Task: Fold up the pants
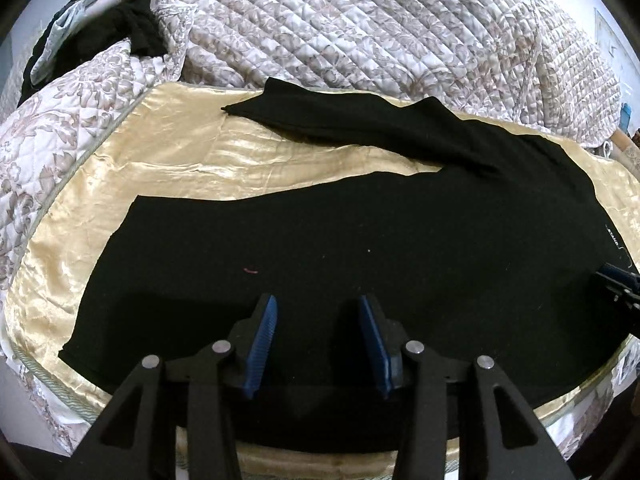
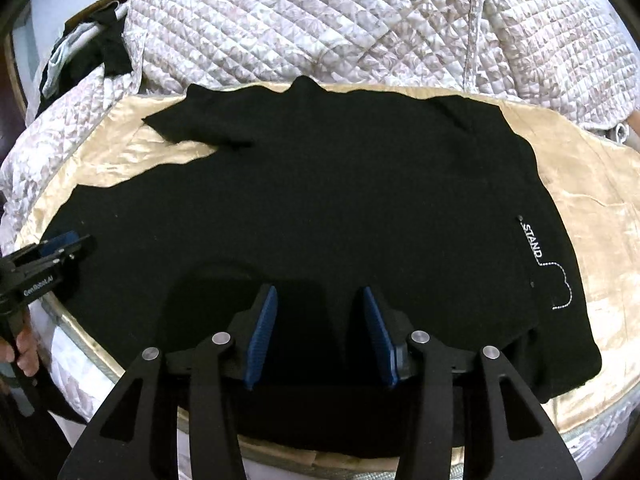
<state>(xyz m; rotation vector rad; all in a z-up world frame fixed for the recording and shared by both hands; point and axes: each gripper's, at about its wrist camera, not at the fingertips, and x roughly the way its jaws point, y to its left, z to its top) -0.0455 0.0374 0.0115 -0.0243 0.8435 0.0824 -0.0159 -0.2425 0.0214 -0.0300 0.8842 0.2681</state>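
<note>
Black pants (image 1: 360, 240) lie spread flat on a gold satin cloth (image 1: 200, 152), their two legs running off to the left, the far leg (image 1: 360, 120) angled away from the near one. White "STAND" lettering (image 2: 532, 240) marks the waist end at the right of the pants (image 2: 340, 200). My left gripper (image 1: 318, 304) hovers over the near leg, blue pads apart and nothing between them. Over the pants' near edge by the seat, my right gripper (image 2: 319, 292) is open and holds nothing. Each gripper shows in the other's view: the right (image 1: 618, 284), the left (image 2: 64, 242).
A quilted floral bedspread (image 1: 360, 20) is bunched behind and left of the gold cloth (image 2: 600, 220). A heap of dark and pale clothes (image 1: 100, 28) lies at the far left corner. A person's hand (image 2: 24, 356) grips the left tool's handle. The bed's edge runs just below the grippers.
</note>
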